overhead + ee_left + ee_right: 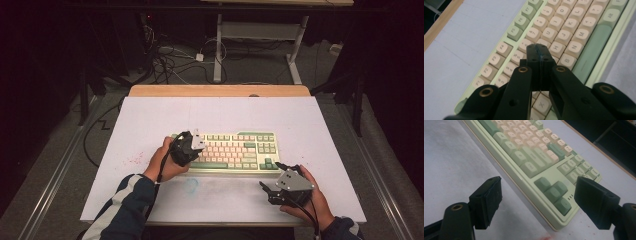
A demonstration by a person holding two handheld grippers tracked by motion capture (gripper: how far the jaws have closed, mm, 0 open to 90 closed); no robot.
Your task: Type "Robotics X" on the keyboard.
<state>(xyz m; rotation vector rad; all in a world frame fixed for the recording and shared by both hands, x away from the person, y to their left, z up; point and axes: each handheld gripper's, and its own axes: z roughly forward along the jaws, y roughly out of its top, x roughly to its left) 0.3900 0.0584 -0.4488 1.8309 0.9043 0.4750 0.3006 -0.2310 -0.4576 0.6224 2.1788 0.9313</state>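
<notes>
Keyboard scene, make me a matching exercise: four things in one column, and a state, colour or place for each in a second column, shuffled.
Column one:
1. left gripper
2. right gripper
3. space bar
4. letter keys

Column two:
A. pale cream
B. jaws shut, tip over the middle letter keys of the keyboard
C. long and green
D. jaws open, near the keyboard's arrow-key corner

Pairs: 1-B, 2-D, 3-C, 4-A
</notes>
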